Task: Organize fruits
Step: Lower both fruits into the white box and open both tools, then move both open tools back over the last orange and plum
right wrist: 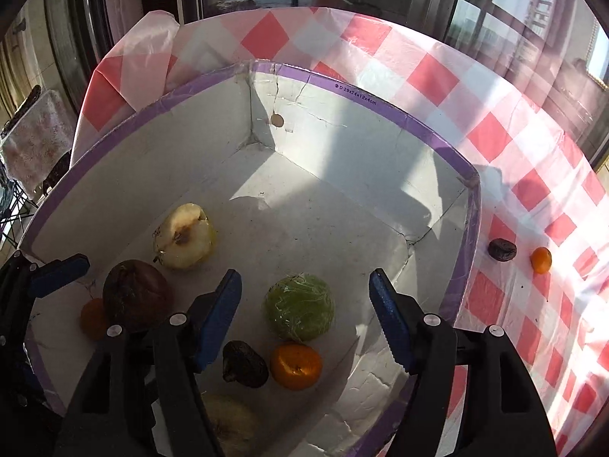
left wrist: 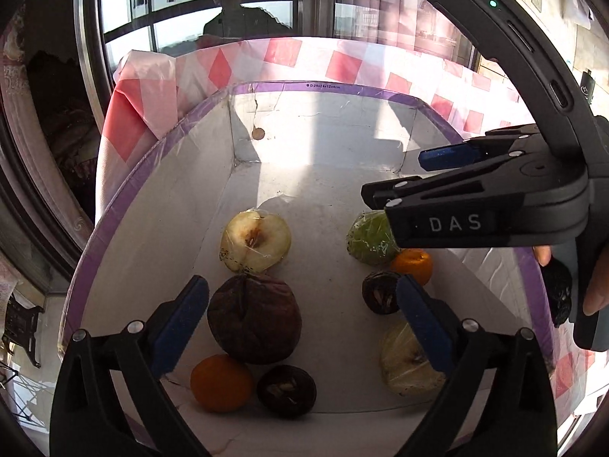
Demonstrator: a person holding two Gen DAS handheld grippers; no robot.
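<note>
Nearest the left wrist lens, the left tool (left wrist: 300, 316) hangs with its jaws spread wide and nothing pressed between the blue pads; the big dark wrinkled fruit (left wrist: 254, 320) lies in the gap below them, untouched. Just below it sit an orange (left wrist: 221, 382) and a small dark fruit (left wrist: 286, 386), with a wrapped cut apple half (left wrist: 255, 240) beyond. Across the white box (left wrist: 289, 93) floor a second cluster gathers: a green wrapped fruit (right wrist: 300, 307), another orange (right wrist: 296, 365), a second small dark fruit (right wrist: 243, 363) and a pale wrapped piece (left wrist: 409, 365) partly hidden by a pad. The right tool (right wrist: 304, 316) is also parted, empty, poised above that green fruit.

So most fruits already rest inside the purple-rimmed box, in two groups. Two remain outside on the checked cloth of the desk (right wrist: 506, 141): a dark one (right wrist: 502, 249) close to the box wall and a small orange (right wrist: 541, 259) a little farther out.

Risks from here: the two tools work close together over the box, and a crossing reach could knock one against the other. Wrapped pieces look slippery, so a shallow pinch may let film slide off. The wrinkled fruit looks soft; a hard squeeze could burst it. Round oranges could roll if nudged, and a low pass could catch the box rim and shift everything
</note>
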